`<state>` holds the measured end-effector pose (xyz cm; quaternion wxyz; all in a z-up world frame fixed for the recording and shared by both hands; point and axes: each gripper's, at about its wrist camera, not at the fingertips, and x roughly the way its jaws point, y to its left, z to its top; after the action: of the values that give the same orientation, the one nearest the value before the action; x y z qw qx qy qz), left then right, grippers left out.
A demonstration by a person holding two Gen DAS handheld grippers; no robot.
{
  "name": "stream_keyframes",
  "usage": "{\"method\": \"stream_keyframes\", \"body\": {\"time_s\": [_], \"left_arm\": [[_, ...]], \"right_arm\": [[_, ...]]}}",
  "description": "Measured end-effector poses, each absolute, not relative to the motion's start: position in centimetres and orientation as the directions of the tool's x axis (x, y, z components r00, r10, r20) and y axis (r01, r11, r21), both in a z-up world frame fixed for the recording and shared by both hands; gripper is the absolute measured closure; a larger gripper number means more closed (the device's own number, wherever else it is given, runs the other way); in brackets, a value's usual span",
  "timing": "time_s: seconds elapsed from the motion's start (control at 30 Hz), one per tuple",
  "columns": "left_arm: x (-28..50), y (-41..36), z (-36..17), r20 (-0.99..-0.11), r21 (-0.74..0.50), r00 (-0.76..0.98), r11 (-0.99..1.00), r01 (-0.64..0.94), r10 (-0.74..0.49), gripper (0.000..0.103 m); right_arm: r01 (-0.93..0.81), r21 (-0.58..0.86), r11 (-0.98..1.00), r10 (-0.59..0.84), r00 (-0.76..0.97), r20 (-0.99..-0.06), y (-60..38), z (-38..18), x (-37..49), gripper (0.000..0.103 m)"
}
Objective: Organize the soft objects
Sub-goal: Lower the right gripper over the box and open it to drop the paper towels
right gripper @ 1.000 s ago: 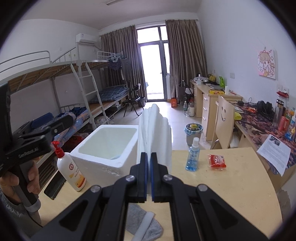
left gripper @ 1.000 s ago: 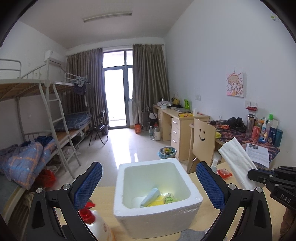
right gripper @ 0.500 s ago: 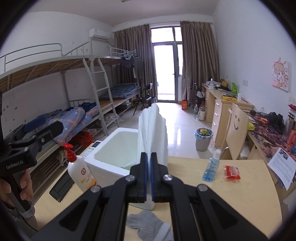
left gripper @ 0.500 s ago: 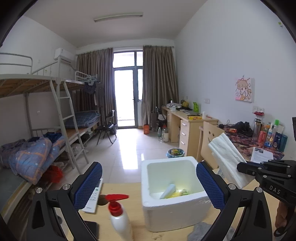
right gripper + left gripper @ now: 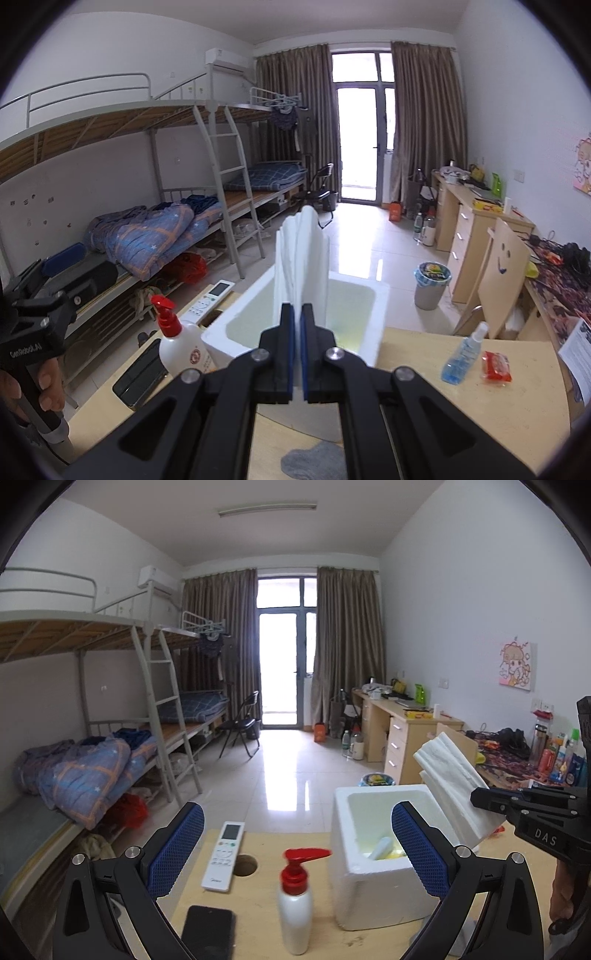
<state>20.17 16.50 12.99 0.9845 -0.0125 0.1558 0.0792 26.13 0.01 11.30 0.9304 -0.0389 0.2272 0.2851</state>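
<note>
Dorm room, wooden table (image 5: 461,413). My right gripper (image 5: 297,328) clamps the folded white cloth (image 5: 303,258) upright over the foam box (image 5: 365,295) (some items inside); my left gripper (image 5: 295,853) hangs open nearby.

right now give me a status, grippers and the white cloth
Right gripper shut on folded white cloth, held above the foam box. Left gripper open, empty. Pump bottle stands beside the box.
</note>
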Motion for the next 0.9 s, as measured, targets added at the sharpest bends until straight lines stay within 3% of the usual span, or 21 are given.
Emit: {"method": "stream_keyframes", "body": {"time_s": [0.67,0.73,0.8,0.87,0.9], "left_arm": [[19.6,18.6,10.8,-0.355,-0.045,0.918,0.978,-0.205,0.176,0.001],[19.7,18.5,10.5,-0.363,-0.048,0.917,0.979,-0.197,0.166,0.001],[19.8,18.4,10.2,-0.37,-0.057,0.916,0.98,-0.192,0.158,0.001],[19.7,18.1,10.0,-0.378,-0.059,0.914,0.982,-0.181,0.146,0.001],[19.8,18.0,9.8,-0.38,-0.057,0.914,0.982,-0.177,0.143,0.001]], "right_arm": [[-0.538,0.068,0.84,0.487,0.695,-0.529,3.4,9.1,30.2,0.098],[-0.522,0.057,0.851,0.465,0.7,-0.541,3.6,8.7,30.5,0.092],[-0.503,0.065,0.862,0.451,0.7,-0.554,3.5,8.4,30.9,0.062],[-0.495,0.084,0.865,0.453,0.697,-0.555,3.2,8.2,30.9,0.045],[-0.491,0.086,0.867,0.452,0.702,-0.551,3.1,8.2,30.8,0.044]]}}
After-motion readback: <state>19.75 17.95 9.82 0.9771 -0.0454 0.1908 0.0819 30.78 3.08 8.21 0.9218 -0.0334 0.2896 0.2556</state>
